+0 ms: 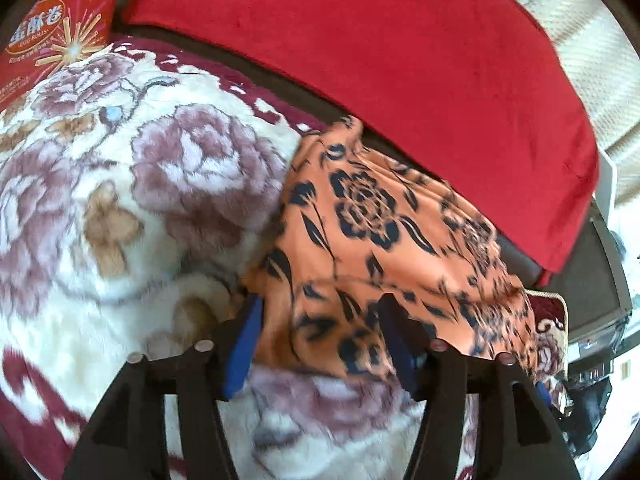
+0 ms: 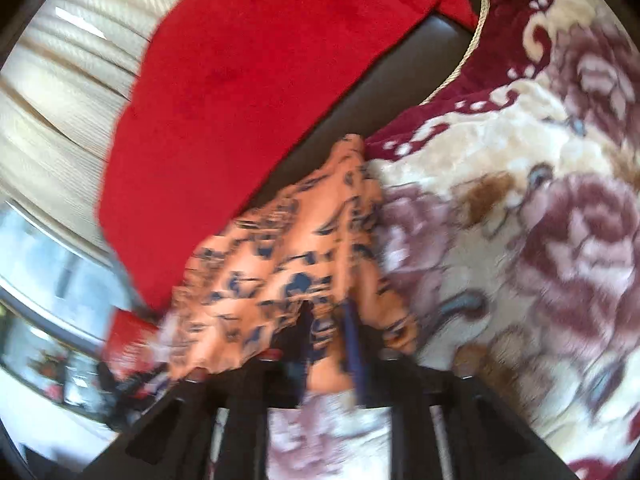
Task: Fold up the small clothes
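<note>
Left fingers (image 1: 320,320) spread wide around orange garment (image 1: 372,232); right fingers (image 2: 328,320) pinch it.

Garment (image 1: 384,240) lies on blanket (image 1: 120,200), cloth (image 1: 400,60) behind it, snack box (image 1: 52,32) at far-left corner.

Each view looks forward along its own gripper's two fingers, close above the bedding.

Left wrist view: faces down and forward over the floral blanket (image 1: 120,200). The orange patterned garment (image 1: 380,240) lies directly ahead and the red cloth (image 1: 380,48) beyond it.

Right wrist view: rolled to one side and motion-blurred, equally near.

Shared area: orange patterned garment (image 2: 288,264), red cloth (image 2: 240,92), floral blanket (image 2: 520,240).
</note>
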The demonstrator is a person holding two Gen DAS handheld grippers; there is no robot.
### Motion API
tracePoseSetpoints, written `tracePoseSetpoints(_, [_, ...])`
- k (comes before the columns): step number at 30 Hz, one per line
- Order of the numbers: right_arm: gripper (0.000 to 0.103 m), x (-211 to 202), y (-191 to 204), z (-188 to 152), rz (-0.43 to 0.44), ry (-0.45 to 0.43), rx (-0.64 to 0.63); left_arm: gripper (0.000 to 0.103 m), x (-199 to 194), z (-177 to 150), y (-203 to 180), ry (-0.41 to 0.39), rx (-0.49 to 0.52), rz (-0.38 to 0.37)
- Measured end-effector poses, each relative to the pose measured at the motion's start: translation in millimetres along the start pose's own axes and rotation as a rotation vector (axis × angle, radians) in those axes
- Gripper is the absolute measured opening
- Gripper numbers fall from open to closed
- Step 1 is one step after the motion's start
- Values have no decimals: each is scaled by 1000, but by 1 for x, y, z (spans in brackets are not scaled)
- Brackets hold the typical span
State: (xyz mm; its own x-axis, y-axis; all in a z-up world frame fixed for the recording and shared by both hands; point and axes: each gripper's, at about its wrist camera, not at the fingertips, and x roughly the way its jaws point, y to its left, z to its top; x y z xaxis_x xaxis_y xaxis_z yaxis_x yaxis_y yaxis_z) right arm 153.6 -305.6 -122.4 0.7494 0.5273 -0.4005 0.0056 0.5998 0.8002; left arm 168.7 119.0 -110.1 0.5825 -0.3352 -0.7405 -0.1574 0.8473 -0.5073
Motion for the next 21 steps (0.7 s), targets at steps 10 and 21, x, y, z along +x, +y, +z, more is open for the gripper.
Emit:
tracePoseSetpoints(10, [91,57,-2,-36,185,62,227,70,34,-31,14,154,-298,-194])
tracePoseSetpoints(21, [89,71,-21,-22,243,-156,412,69,54,-10,25,-34,-457,-256])
